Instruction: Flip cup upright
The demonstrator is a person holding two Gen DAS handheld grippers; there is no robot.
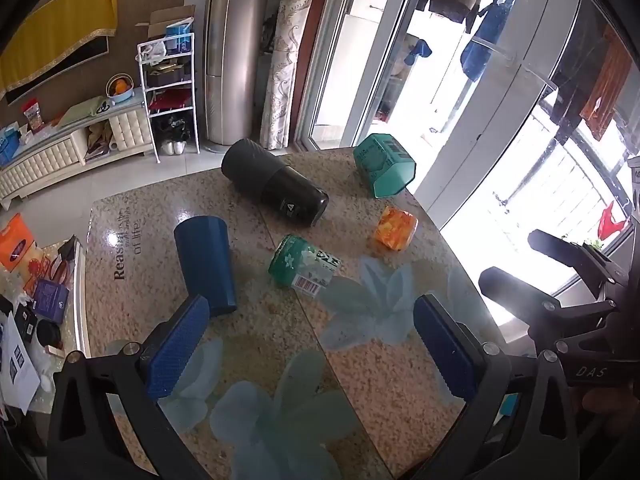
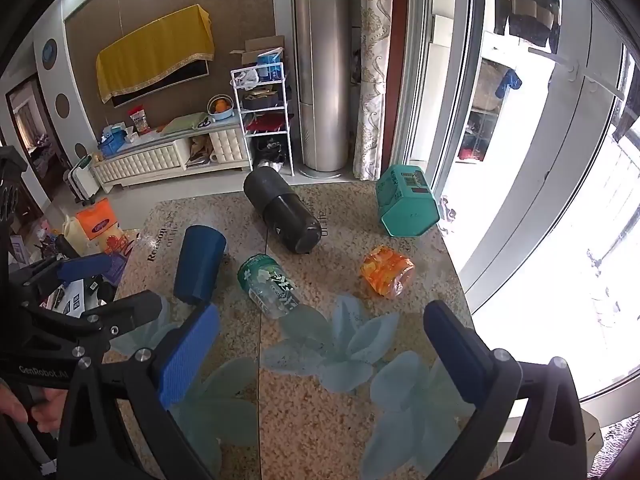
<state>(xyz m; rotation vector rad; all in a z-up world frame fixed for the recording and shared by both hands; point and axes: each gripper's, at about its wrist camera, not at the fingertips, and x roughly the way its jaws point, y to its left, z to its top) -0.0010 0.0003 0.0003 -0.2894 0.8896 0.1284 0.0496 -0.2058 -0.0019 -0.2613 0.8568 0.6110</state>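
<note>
A dark blue cup [image 1: 206, 262] lies on its side on the speckled table [image 1: 280, 360], left of centre; it also shows in the right wrist view [image 2: 199, 264]. My left gripper [image 1: 312, 344] is open and empty, hovering above the table, its left finger's tip close to the cup's near end. My right gripper [image 2: 320, 354] is open and empty, above the table's near part, the cup ahead to the left. The right gripper also shows at the right edge of the left wrist view [image 1: 520, 268], and the left gripper at the left of the right wrist view [image 2: 116, 284].
Lying on the table: a large black flask [image 1: 274, 186], a green plastic bottle [image 1: 304, 264], an orange packet [image 1: 394, 228] and a teal hexagonal box [image 1: 384, 170]. The table's right edge runs along a glass door. Clutter sits on a lower surface at left [image 1: 36, 280].
</note>
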